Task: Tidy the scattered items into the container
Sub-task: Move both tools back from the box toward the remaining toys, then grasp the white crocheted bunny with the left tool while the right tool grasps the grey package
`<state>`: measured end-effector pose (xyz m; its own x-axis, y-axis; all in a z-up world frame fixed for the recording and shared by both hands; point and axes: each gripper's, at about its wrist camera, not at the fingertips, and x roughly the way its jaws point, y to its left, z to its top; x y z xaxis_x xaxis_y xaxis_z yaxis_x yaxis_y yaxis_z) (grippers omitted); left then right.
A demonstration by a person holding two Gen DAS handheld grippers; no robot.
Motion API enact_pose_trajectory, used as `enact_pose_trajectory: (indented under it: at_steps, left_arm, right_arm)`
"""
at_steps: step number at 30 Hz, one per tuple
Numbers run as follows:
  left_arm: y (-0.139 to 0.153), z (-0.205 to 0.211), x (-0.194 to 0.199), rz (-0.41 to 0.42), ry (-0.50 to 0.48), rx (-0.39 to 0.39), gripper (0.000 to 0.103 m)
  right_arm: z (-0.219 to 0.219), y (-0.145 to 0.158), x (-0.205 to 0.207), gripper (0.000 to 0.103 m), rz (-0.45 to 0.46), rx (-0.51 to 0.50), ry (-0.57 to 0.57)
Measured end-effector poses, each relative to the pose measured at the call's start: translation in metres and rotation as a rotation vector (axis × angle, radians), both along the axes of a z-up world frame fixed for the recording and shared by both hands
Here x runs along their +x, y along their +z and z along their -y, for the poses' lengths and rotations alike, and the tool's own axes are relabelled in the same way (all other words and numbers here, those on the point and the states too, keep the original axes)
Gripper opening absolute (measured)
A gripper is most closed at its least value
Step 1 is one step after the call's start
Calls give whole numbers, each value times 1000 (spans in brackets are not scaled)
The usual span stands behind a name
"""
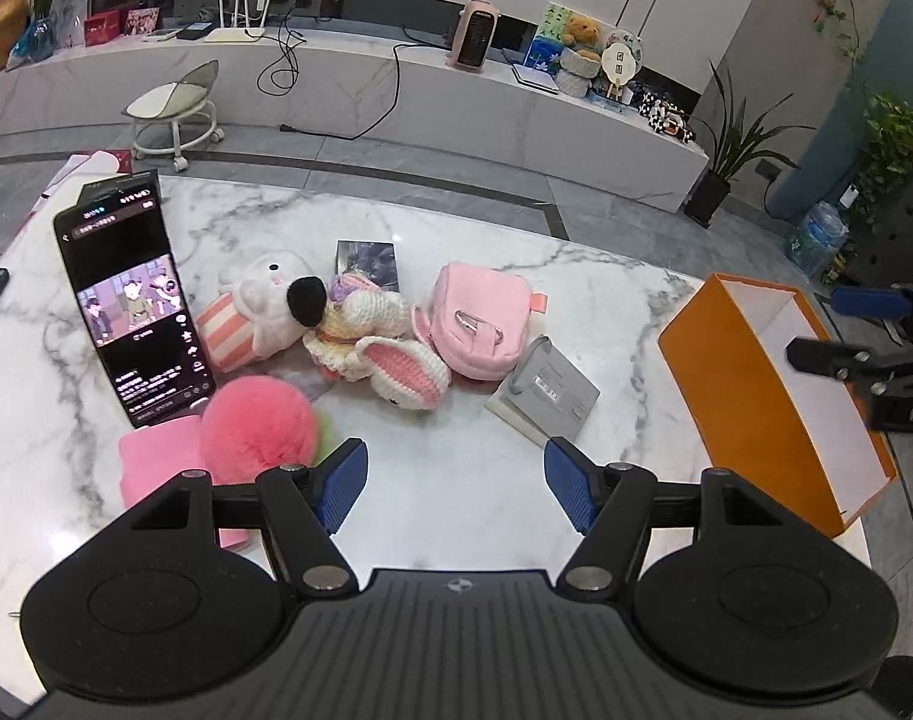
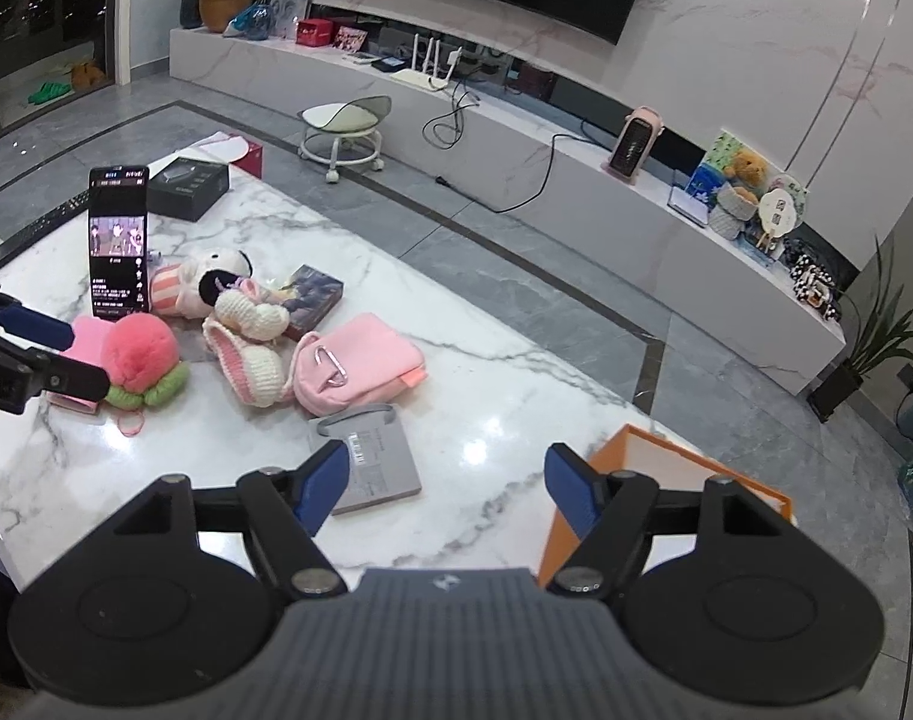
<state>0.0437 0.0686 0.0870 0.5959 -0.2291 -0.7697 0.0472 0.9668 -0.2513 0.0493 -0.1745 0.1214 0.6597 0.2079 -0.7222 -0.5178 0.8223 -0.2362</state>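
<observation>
Two grippers, both with jaws spread wide and nothing held. The left gripper (image 1: 455, 483) hovers low over bare marble near the table's front edge, with the fluffy pink pompom (image 1: 258, 423) just beside its left finger. The right gripper (image 2: 444, 489) hangs over the table's right end, one finger above the grey booklet (image 2: 375, 459) and the other above the near corner of the orange box (image 1: 750, 384).

That box sits open at the right edge of the table, and its white inside looks empty as far as the left view shows. The stuff to tidy all lies out on the marble toward the middle: pink mini backpack (image 1: 477, 318), crocheted bunny slipper (image 1: 405, 369), cream crochet doll (image 1: 360, 315), white plush dog (image 1: 264, 306), a dark card box (image 1: 369, 264) behind them, and a flat pink pouch (image 1: 156, 468) under the pompom.

What could go wrong, I'd guess: the toys are piled touching each other, so pinching one may drag its neighbour along. The box is light card sitting right at the edge, so a nudge from the right gripper could shove it off. Also a phone (image 1: 132, 312) stands propped just beside the pompom and dog, and a careless sweep could topple it. A remote (image 2: 42, 228) and black carton (image 2: 186, 186) sit at the far left corner, out of the way.
</observation>
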Motion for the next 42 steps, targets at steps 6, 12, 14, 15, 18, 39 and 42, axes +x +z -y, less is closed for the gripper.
enact_pose_trajectory:
  at_steps: [6,12,14,15,18,39,42]
  left_arm:
    - [-16,3,16,-21,1,-26,77]
    - [-33,4,31,-41,4,-49,77]
    - [-38,3,36,-48,8,-57,77]
    - [-41,2,38,-52,10,-61,77]
    - [-49,1,45,-63,16,-73,77]
    - [-98,-6,80,-40,47,-141,79]
    - [-101,-7,84,-20,70,-141,79]
  right_arm:
    - [-12,-19,11,75,-36,-8,18]
    - [-23,-38,25,75,-69,-19,31]
    - [-26,-45,29,75,-82,-21,33]
    - [-27,-48,31,75,-88,-22,34]
    - [-34,-60,37,75,-111,-29,43]
    - [-59,-124,80,84,-220,-44,81]
    - [-61,-132,84,84,-225,-47,83]
